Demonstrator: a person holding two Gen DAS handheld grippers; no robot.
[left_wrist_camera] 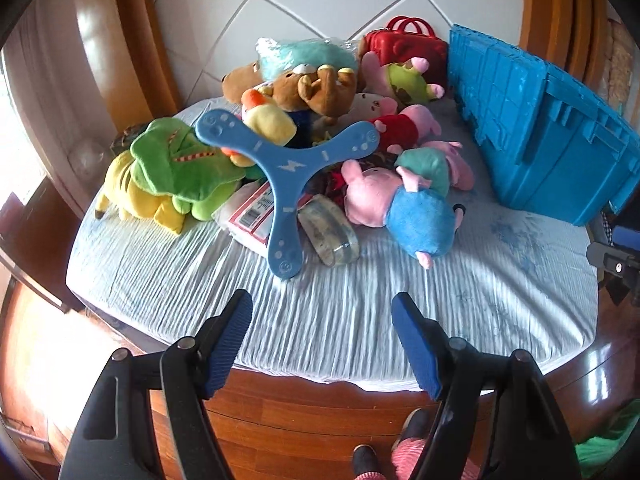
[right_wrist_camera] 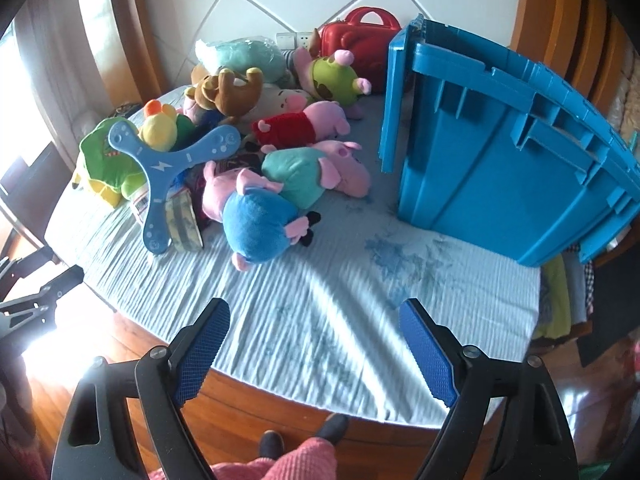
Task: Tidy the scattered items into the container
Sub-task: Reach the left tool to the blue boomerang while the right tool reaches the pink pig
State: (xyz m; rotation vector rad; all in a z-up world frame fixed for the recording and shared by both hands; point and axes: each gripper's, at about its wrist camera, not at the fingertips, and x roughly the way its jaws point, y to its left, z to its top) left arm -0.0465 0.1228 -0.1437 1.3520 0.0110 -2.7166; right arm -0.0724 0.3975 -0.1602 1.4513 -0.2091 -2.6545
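A heap of plush toys lies on a pale blue sheet (left_wrist_camera: 320, 312). On top rests a blue three-armed boomerang (left_wrist_camera: 280, 172) (right_wrist_camera: 160, 168). Pink pig plushies, one in a blue dress (left_wrist_camera: 416, 220) (right_wrist_camera: 256, 220), lie nearest the front. A green and yellow plush (left_wrist_camera: 176, 172) sits at the left. At the right stands a blue plastic crate (left_wrist_camera: 560, 140) (right_wrist_camera: 500, 168). My left gripper (left_wrist_camera: 322, 304) hangs open over the bed's front edge, well short of the heap. My right gripper (right_wrist_camera: 314, 312) is open too, with nothing between its fingers.
A red toy suitcase (left_wrist_camera: 408, 44) (right_wrist_camera: 360, 36) stands at the back by the tiled wall. A clear packet (left_wrist_camera: 332, 232) and a labelled white package (left_wrist_camera: 256, 216) lie under the boomerang. The wooden bed frame (left_wrist_camera: 320, 408) runs below. A person's slippered feet (right_wrist_camera: 300, 436) stand on the floor.
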